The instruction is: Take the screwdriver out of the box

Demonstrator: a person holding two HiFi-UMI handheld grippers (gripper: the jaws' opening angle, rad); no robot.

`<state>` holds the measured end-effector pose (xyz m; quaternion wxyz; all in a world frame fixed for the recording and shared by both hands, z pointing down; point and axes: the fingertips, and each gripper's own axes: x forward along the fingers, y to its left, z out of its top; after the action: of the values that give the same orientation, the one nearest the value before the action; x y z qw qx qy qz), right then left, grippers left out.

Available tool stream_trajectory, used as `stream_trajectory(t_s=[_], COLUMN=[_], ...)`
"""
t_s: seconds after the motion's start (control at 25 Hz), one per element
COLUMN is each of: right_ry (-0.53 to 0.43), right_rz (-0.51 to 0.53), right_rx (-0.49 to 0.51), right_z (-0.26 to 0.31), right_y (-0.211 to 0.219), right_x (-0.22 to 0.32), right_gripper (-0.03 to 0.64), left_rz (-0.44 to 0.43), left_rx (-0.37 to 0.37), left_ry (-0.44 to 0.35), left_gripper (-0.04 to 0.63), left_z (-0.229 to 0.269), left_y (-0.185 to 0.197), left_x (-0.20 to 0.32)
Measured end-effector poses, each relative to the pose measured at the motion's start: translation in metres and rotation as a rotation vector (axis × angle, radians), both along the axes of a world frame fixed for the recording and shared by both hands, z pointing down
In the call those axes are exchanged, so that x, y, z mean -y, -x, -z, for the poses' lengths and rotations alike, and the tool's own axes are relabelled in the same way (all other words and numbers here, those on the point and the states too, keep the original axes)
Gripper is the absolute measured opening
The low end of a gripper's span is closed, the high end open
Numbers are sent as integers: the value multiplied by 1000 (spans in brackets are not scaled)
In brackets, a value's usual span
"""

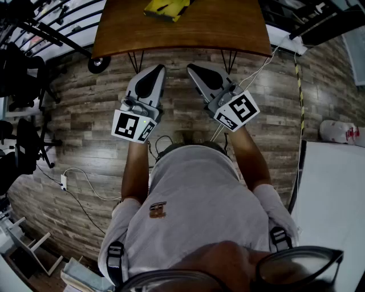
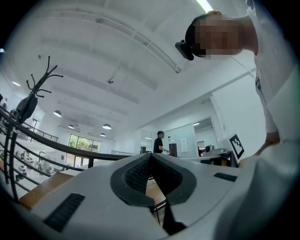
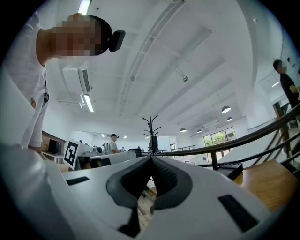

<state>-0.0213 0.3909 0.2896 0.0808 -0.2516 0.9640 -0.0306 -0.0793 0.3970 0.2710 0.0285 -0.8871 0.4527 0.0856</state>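
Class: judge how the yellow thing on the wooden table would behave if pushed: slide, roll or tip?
The yellow thing looks low and angular, so it would probably slide, not roll. The table looks smooth, so it may skid easily. Weight cannot be judged: the picture's edge cuts it off.

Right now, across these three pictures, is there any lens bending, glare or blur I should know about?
Head view: strong fisheye, the brown wooden table bows at its edge, lighting even. Left gripper view: black round vignette, bright ceiling, the white and grey left gripper looks soft up close. Right gripper view: same vignette, a ceiling strip lamp glares, the matching right gripper looks soft.
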Motion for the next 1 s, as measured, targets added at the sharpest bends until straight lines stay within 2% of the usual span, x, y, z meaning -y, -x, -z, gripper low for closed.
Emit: stream_trajectory(t_s=[0.44,0.68,1.0], right_ry=[-1,-4,-12], right_rz=[12,14,46], right_rx=[18,42,61], right_z=[2,6,1], right_y=[-8,-30,-77], right_x=[1,14,33], right_gripper=[32,32,32], left_rz=[15,52,111], left_rx=[14,25,63], left_ry=[2,0,-22], left_gripper=[20,20,20], left_z=[1,4,6], left_y=[-8,-16,-48], left_x=[-2,10,32])
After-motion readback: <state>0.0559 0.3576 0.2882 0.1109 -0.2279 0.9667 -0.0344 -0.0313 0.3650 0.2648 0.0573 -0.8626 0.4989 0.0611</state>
